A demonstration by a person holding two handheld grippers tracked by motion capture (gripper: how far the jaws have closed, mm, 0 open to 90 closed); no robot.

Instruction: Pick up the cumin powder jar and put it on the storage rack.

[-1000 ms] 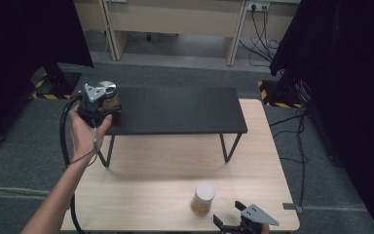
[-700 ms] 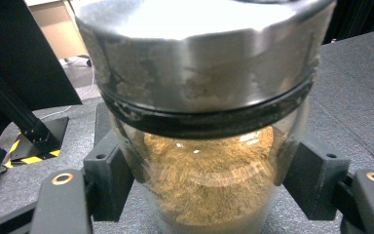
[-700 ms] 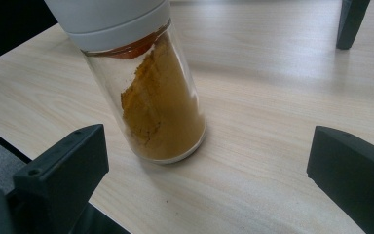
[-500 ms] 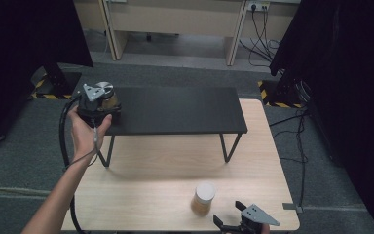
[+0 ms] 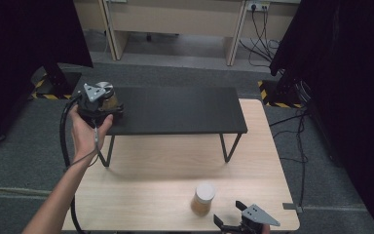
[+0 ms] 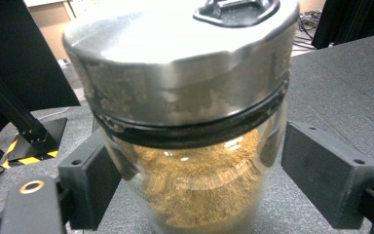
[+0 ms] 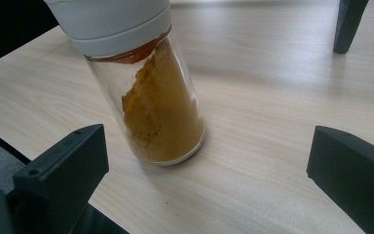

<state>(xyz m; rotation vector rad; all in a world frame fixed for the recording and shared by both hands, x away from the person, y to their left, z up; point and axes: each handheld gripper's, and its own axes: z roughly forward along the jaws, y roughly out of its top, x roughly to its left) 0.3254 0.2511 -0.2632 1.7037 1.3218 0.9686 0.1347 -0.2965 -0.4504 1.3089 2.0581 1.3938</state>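
On the far-left corner of the low black metal shelf (image 5: pixel 175 109) stood a glass jar of brown powder with a steel lid (image 6: pixel 185 122), between the released jaws of the left gripper (image 5: pixel 102 103). Nearer, on the pale wooden bench (image 5: pixel 151 170), a white-capped glass spice jar (image 5: pixel 203 199) stood just beyond the released right gripper (image 5: pixel 231 222).

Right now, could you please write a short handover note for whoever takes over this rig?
Left gripper: open, jaws either side of the metal-lidded spice jar, not visibly clamping it. The jar stands on the left end of the black shelf.
Right gripper: open, above the wooden table, facing the white-capped spice jar, apart from it.
Done: one jar is on the shelf.
Left: probably back the left gripper away, then grasp the white-capped jar; the shelf looks the likely place for it.
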